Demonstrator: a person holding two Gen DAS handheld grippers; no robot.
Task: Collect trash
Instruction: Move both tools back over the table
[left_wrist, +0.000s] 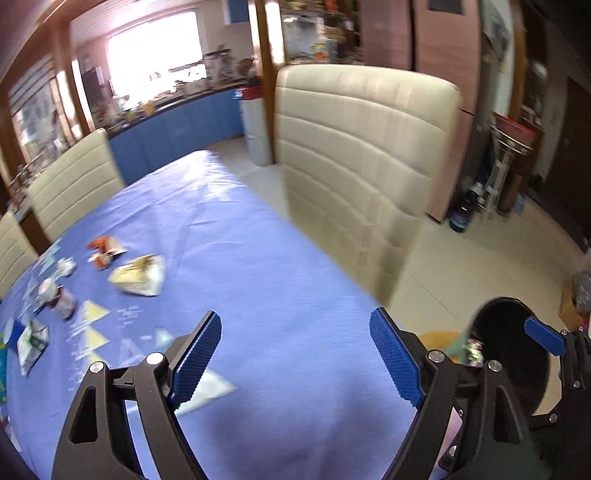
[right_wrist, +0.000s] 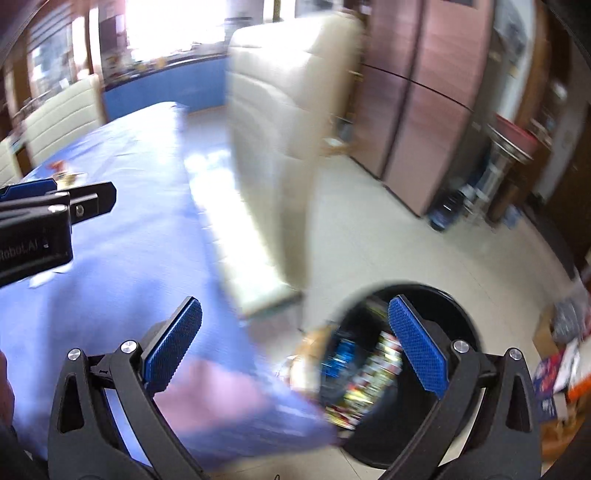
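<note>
Trash (left_wrist: 138, 275) on tablecloth (left_wrist: 277, 266), left view only

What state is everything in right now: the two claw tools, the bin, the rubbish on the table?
left gripper: open, nothing between its pads.
right gripper: open, empty.
bin: uncovered, on the floor, colourful wrappers inside.
yellow wrapper: lying on the blue tablecloth, uncollected.
orange wrapper: crumpled, on the cloth.

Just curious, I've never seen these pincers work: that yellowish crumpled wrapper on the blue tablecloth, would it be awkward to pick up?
The yellowish wrapper looks thin and creased, so it is probably light and floppy and would crush between the pads. It lies nearly flat on the tablecloth, so pushing would likely slide it, not roll it. Blur hides finer detail.
</note>
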